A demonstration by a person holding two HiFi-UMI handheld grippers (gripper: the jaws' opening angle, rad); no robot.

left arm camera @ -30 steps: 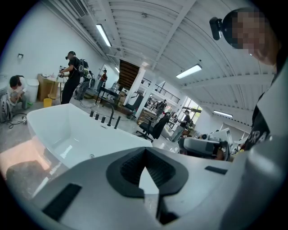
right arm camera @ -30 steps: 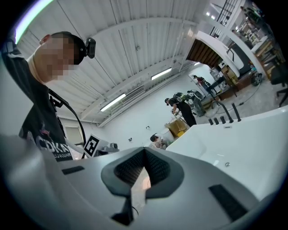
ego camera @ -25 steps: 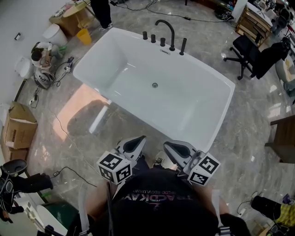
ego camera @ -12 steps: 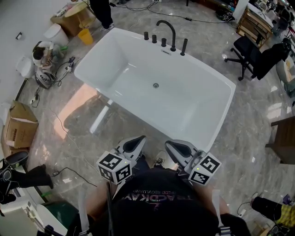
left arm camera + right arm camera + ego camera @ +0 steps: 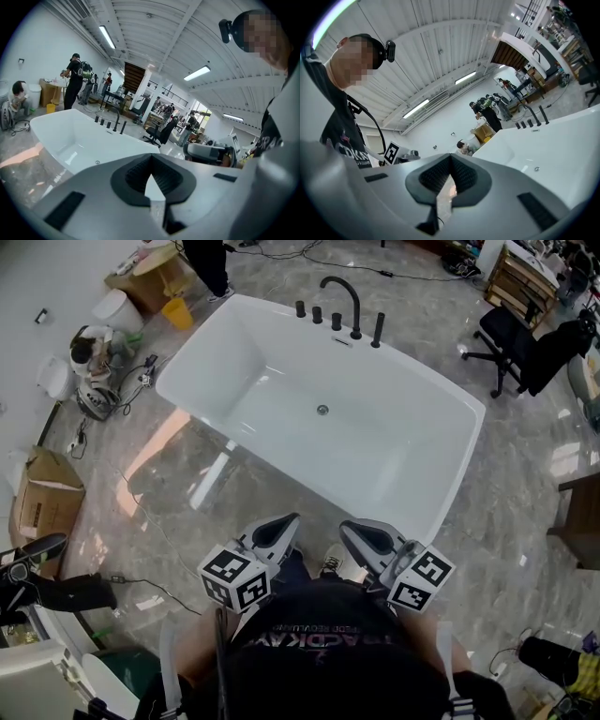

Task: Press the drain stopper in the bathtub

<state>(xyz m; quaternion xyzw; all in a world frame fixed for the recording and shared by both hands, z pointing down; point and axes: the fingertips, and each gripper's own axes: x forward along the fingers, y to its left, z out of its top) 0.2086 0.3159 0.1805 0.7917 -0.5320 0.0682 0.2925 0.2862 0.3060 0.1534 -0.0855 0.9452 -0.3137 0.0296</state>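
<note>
A white bathtub (image 5: 394, 465) stands on the marble floor ahead of me, and the small round drain stopper (image 5: 322, 410) sits in the middle of its bottom. A black faucet (image 5: 342, 296) and its handles line the far rim. Both grippers are held low against my chest, well short of the tub's near rim. The left gripper (image 5: 286, 521) is shut with nothing between its pads. The right gripper (image 5: 349, 527) is likewise shut and empty. The left gripper view shows the tub (image 5: 61, 136) and drain (image 5: 97, 162) beyond the jaws; the right gripper view shows the drain (image 5: 536, 168).
A black office chair (image 5: 511, 343) stands at the tub's right. At left are a cardboard box (image 5: 42, 498), cables on the floor, a yellow bucket (image 5: 175, 312) and a crouching person (image 5: 89, 352). Another person (image 5: 206, 263) stands beyond the tub.
The tub has slid slightly right and down in the head view. Both grippers stay shut near my chest.
</note>
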